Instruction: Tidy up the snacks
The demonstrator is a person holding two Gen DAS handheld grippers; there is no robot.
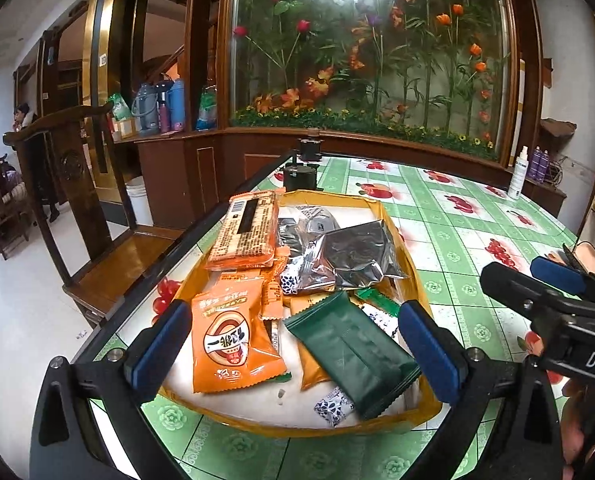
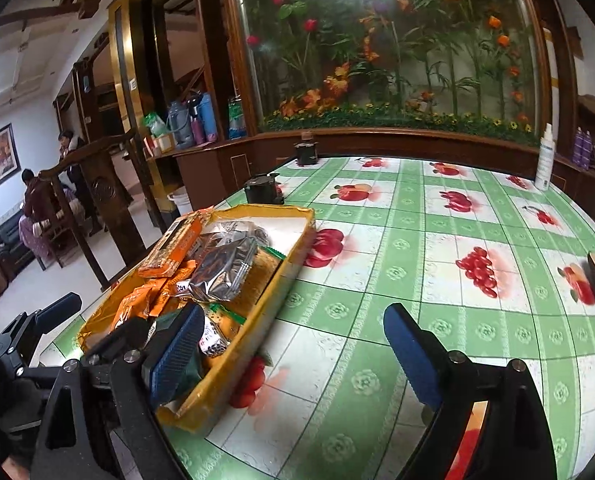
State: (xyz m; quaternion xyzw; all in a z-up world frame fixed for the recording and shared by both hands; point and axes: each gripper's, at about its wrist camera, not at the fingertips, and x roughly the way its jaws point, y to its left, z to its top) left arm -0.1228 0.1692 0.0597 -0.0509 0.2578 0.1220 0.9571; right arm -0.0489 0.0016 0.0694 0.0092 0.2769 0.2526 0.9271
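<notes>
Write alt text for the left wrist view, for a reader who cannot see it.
An open left hand-held gripper hovers over a yellow tray piled with snack packets: an orange packet, a dark green packet and a silver foil packet. The tray sits on a table with a green fruit-print tablecloth; the right hand-held gripper enters from the right edge.

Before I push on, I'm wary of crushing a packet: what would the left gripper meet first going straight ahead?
The left gripper, jaws open, points down into the tray. First in line look the orange packet and green packet, side by side between the jaws; which comes first, depth leaves unclear.
</notes>
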